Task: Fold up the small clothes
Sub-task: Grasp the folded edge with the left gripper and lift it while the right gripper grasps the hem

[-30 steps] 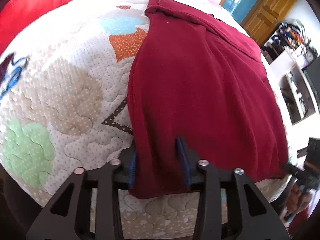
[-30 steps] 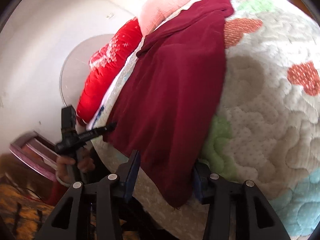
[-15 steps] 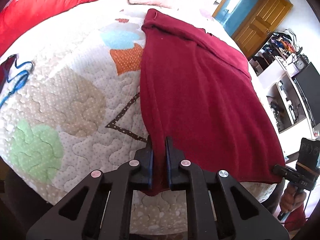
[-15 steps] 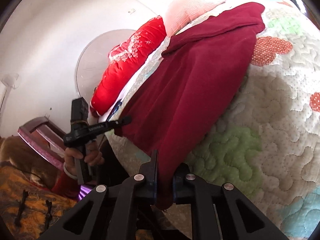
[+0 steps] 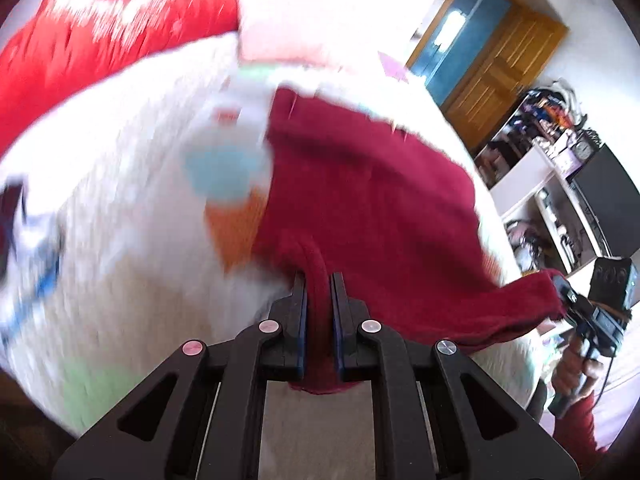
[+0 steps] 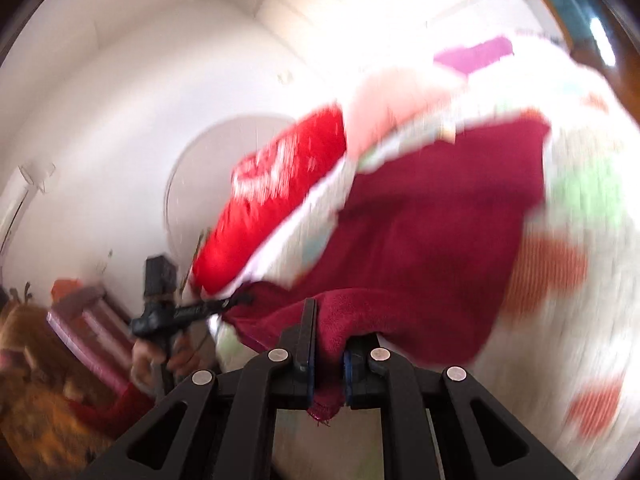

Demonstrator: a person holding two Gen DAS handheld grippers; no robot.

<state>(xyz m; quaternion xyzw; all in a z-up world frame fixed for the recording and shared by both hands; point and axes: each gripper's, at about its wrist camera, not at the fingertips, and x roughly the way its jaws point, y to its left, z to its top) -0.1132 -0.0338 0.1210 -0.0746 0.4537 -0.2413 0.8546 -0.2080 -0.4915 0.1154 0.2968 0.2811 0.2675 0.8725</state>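
Note:
A dark red fleece garment (image 5: 372,208) lies across the patchwork quilt (image 5: 120,240) of a bed. My left gripper (image 5: 319,280) is shut on one near corner of it, the cloth pinched between the blue pads. My right gripper (image 6: 326,320) is shut on the other near corner of the garment (image 6: 432,248), with a frayed hem hanging below the jaws. Both corners are lifted off the quilt, and the near hem hangs stretched between them. Each view shows the other gripper at the edge: the right one (image 5: 572,300) and the left one (image 6: 236,302), each held by a hand.
A bright red cushion (image 5: 100,36) and a pink pillow (image 6: 400,100) lie at the bed's head. A wooden door (image 5: 492,64) and cluttered white shelves (image 5: 560,184) stand beyond the bed's far side. A round white board (image 6: 208,184) leans on the wall.
Both grippers closed on the garment's near corners and rose, lifting the hem off the quilt and carrying it toward the bed's head. Both views are now motion-blurred.

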